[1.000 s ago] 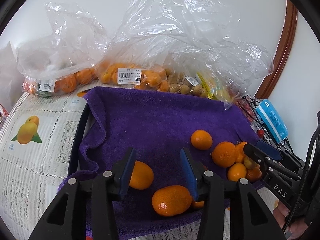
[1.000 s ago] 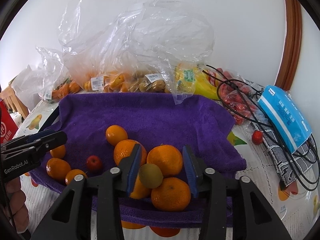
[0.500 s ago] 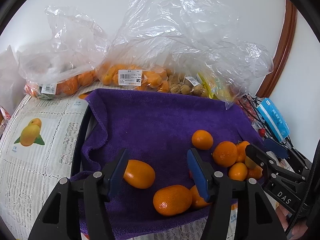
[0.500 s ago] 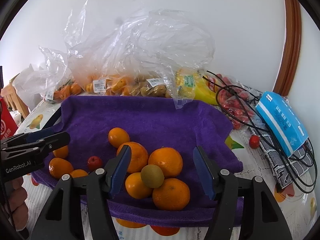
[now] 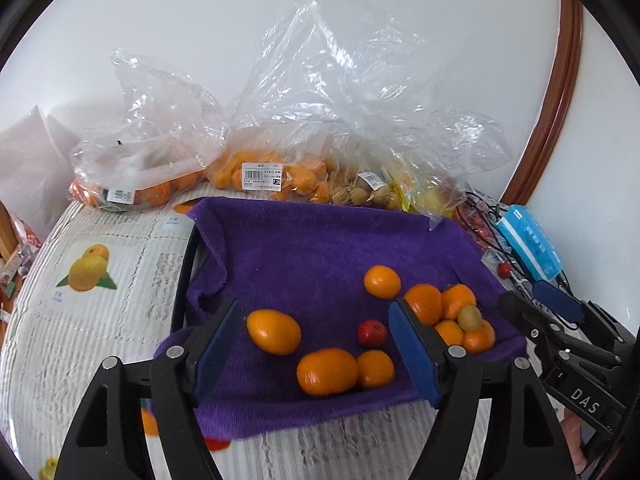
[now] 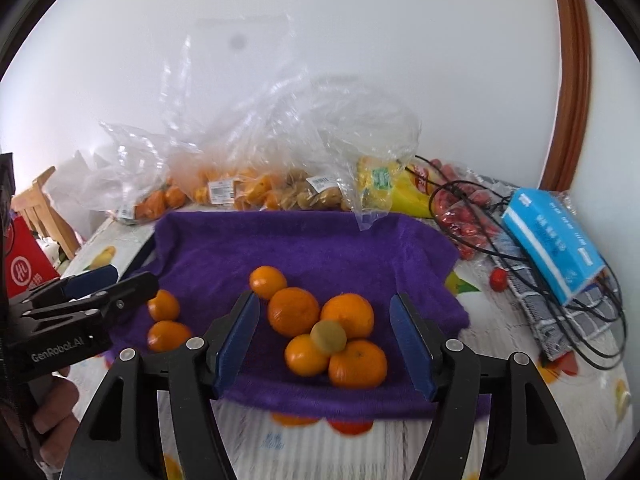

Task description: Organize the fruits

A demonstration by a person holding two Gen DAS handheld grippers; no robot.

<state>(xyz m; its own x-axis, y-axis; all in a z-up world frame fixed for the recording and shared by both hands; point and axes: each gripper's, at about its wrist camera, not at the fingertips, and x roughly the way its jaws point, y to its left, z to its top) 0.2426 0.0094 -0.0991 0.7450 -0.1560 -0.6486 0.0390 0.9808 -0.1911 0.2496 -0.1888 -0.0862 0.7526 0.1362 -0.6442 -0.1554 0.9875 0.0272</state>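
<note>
Both jaws have just been opening. The left tool (image 5: 316, 344) and right tool (image 6: 326, 338) are held wide apart, empty, above the oranges (image 6: 294, 312) on the purple towel (image 6: 312, 248).

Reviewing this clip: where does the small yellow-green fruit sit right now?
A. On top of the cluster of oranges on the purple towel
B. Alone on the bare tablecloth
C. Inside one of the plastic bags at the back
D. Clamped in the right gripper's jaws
A: the small yellow-green fruit rests on the cluster of oranges on the purple towel, and the right gripper stands open, its jaws clear of the fruit.
</note>
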